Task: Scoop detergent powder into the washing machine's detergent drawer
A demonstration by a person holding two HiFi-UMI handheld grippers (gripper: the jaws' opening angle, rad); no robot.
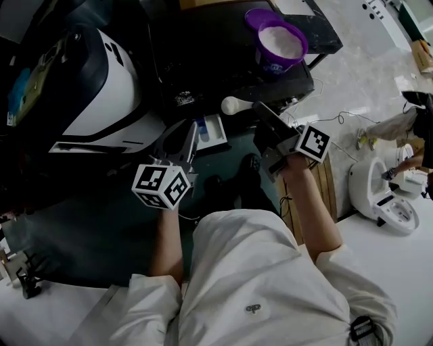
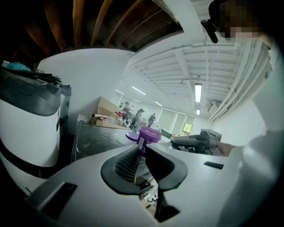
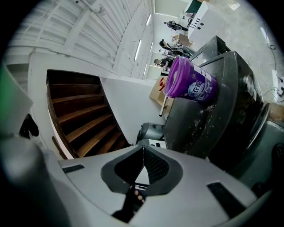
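Note:
A purple detergent tub (image 1: 281,44) stands open on the dark washing machine (image 1: 216,61), white powder showing inside; it also appears as the tub (image 3: 191,84) and tub (image 2: 148,134). The white detergent drawer (image 1: 215,132) is pulled out below the machine's top. My right gripper (image 1: 260,109) is shut on a white scoop (image 1: 233,105), held just above the drawer's right side; its jaws (image 3: 143,147) meet at the tips. My left gripper (image 1: 191,133) points at the drawer's left edge, and its jaws (image 2: 143,149) are closed with nothing clearly between them.
The tub's lid (image 1: 259,16) lies behind it. A large white and black appliance (image 1: 101,88) stands to the left. On the marble floor at the right are a white device (image 1: 382,196), cables and another person's legs (image 1: 392,125).

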